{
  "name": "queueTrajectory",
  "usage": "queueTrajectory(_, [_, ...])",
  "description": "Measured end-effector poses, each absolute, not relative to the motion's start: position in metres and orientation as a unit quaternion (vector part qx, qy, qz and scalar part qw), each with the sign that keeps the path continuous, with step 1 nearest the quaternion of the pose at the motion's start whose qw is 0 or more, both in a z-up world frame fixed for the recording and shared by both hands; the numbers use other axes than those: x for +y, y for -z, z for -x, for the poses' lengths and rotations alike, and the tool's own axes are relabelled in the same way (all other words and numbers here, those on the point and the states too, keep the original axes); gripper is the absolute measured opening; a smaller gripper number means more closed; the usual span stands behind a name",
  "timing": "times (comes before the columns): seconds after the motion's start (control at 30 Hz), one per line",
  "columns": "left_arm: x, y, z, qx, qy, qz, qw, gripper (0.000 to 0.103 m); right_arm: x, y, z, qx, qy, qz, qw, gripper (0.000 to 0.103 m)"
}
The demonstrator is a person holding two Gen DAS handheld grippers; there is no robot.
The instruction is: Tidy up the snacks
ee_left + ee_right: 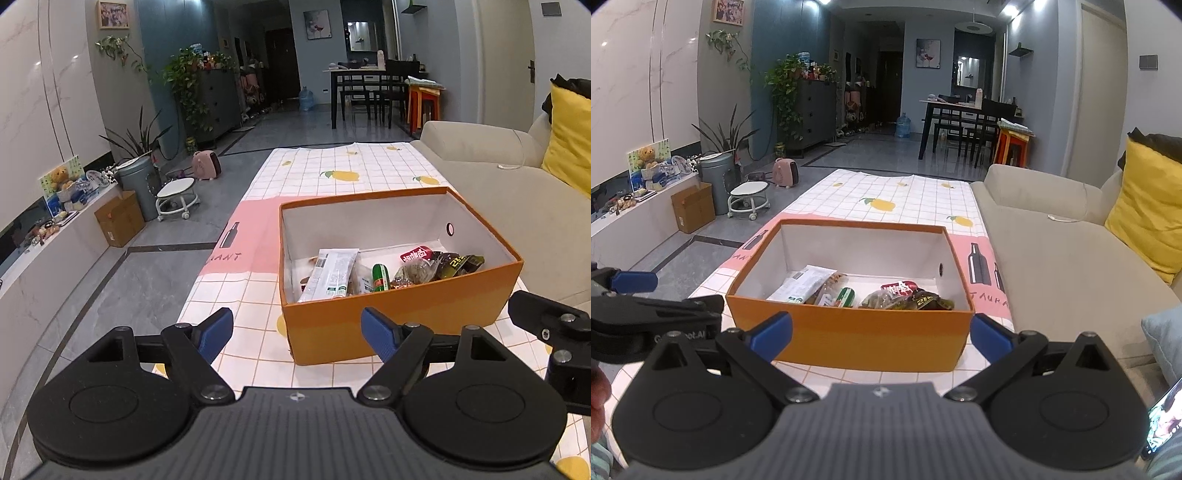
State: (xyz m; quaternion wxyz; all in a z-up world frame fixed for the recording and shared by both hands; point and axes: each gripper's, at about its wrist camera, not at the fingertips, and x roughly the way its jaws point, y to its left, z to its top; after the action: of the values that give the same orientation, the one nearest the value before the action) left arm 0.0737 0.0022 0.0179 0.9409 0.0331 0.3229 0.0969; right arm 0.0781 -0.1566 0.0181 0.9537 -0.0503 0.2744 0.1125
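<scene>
Beyond both open tongs (pixel 297 334) (pixel 881 334) sits the snack box (pixel 849 332).

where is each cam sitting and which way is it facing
Left wrist view: sits on the left gripper, angled down over the table at the orange box, which lies ahead and right; its own open blue fingers and part of the right gripper show.
Right wrist view: sits on the right gripper, facing the box squarely; its open fingers, the left gripper and a bit of hand show.
Shared: box, snacks, tablecloth, sofa, room beyond.
</scene>
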Motion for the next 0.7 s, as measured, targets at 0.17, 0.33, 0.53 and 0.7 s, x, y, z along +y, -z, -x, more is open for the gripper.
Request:
queueTrajectory(0.17, [0.0021,-0.016,-0.073,0.326,-0.096,-0.032,0.94,0.093,-0.1549,-0.0157,-0.0806,0.277,-0.113,0.051,0.953,0.099])
queueTrajectory(0.33, [0.0051,-0.0137,-0.0738,0.333,-0.098,-0.023,0.938,0.093,-0.1546,-0.0124,-0.0831,0.283,-0.114,0.048,0.951,0.099])
queueTrajectory(0.53, [0.0065,-0.013,-0.0754,0.339,-0.097,-0.022,0.935,0.093,-0.153,-0.0084,-0.0863,0.29,-0.114,0.047,0.949,0.099])
queueTrajectory(0.7, [0.0058,-0.0123,-0.0763,0.342,-0.098,-0.025,0.934,0.093,-0.1512,-0.0091,-0.0868,0.292,-0.115,0.048,0.948,0.099])
